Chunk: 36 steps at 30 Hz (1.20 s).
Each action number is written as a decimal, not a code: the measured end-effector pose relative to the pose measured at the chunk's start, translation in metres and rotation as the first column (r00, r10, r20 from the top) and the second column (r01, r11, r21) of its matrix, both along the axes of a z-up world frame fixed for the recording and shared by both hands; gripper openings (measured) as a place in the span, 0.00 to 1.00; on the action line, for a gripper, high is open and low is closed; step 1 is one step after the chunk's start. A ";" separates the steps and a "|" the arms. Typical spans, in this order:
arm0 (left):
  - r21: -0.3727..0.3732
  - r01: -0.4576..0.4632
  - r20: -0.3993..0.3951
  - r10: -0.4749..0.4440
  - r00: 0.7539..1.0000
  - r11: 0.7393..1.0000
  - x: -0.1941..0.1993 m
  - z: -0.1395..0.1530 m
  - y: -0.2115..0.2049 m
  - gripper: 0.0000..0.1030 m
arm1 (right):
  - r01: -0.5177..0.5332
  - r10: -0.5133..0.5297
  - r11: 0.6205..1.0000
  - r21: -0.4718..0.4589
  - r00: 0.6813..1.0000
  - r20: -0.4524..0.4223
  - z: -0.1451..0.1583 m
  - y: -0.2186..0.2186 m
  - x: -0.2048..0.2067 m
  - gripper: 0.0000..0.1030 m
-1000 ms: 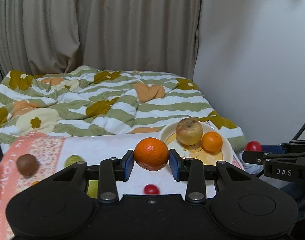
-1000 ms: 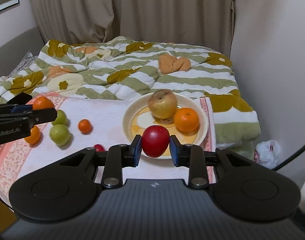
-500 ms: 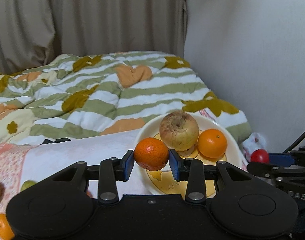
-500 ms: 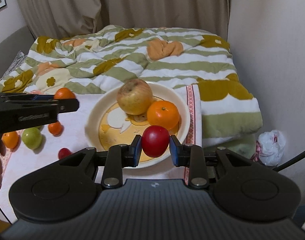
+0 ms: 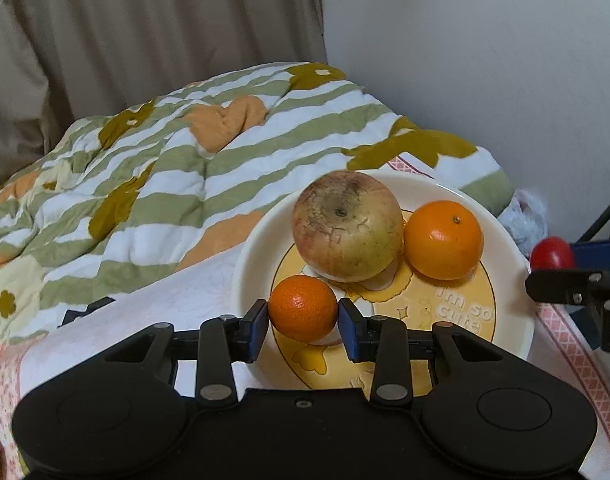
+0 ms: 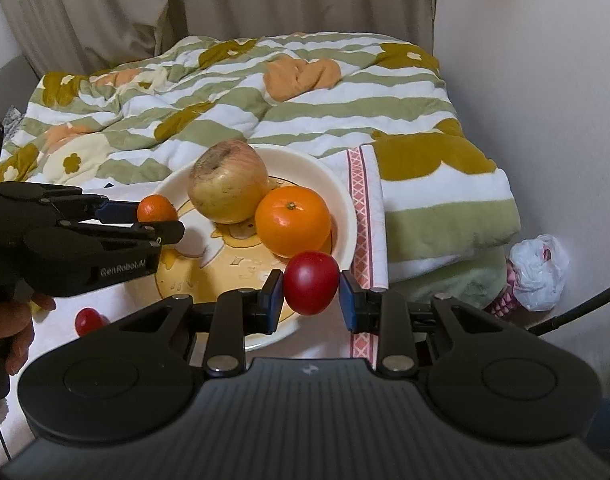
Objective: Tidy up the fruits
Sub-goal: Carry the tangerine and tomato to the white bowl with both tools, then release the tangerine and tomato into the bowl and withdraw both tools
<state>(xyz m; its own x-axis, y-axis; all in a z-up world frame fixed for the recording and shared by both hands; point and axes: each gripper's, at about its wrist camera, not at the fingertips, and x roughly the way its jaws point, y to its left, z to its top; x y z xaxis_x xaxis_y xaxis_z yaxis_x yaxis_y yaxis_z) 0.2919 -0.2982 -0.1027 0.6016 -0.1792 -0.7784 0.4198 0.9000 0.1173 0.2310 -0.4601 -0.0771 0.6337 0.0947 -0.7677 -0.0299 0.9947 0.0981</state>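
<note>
My left gripper (image 5: 303, 322) is shut on a small mandarin (image 5: 303, 307) and holds it over the left part of the cream plate (image 5: 257, 240). The plate holds a large blotched apple (image 5: 347, 226) and an orange (image 5: 443, 239). My right gripper (image 6: 311, 294) is shut on a red fruit (image 6: 311, 282) and holds it over the plate's near right rim (image 6: 347, 216). The left gripper with its mandarin (image 6: 157, 209) also shows in the right wrist view, and the red fruit (image 5: 551, 253) shows at the right edge of the left wrist view.
The plate sits on a white cloth with a pink patterned border (image 6: 365, 208). A small red fruit (image 6: 89, 320) lies on the cloth left of the plate. A striped flowered quilt (image 6: 305, 92) lies behind. A white plastic bag (image 6: 539, 266) lies on the floor by the wall.
Both grippers have moved in over the plate with their fruits. The left gripper swung right from the loose fruits, and the plate now looks much nearer in both views.
</note>
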 end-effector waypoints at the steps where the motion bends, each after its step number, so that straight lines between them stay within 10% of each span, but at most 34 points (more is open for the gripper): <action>1: 0.004 0.002 0.002 -0.002 1.000 1.000 0.000 0.000 -0.001 0.42 | 0.004 -0.004 1.000 0.000 1.000 -0.001 0.000 -0.001 0.001 0.44; 2: 0.009 0.004 0.005 -0.004 1.000 1.000 0.000 -0.001 -0.002 0.45 | 0.008 -0.008 1.000 -0.001 1.000 -0.001 0.000 -0.001 0.001 0.44; 4: 0.014 0.005 0.015 -0.005 1.000 1.000 -0.002 0.001 -0.002 0.86 | 0.014 -0.014 1.000 -0.002 1.000 0.001 0.002 -0.002 0.001 0.44; 6: 0.018 0.001 0.039 -0.002 0.999 1.000 -0.007 0.005 0.000 0.95 | 0.022 -0.022 1.000 -0.001 1.000 0.002 0.004 -0.004 0.000 0.44; 33: -0.061 -0.178 0.016 0.179 0.984 0.982 -0.062 0.036 0.060 0.97 | -0.100 0.100 0.995 -0.004 0.995 -0.028 -0.031 0.036 0.024 0.44; 36: -0.063 -0.187 0.008 0.188 0.982 0.980 -0.066 0.036 0.062 0.97 | -0.104 0.104 0.995 -0.008 0.995 -0.006 -0.029 0.036 0.023 0.59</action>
<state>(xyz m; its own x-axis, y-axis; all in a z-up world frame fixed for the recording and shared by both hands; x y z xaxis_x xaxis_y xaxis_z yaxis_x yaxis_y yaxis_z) 0.2258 -0.2363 -0.0667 0.6398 -0.1096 -0.7607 0.2414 0.9683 0.0636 0.2535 -0.4236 -0.1061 0.6165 0.1531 -0.7723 -0.1323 0.9871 0.0900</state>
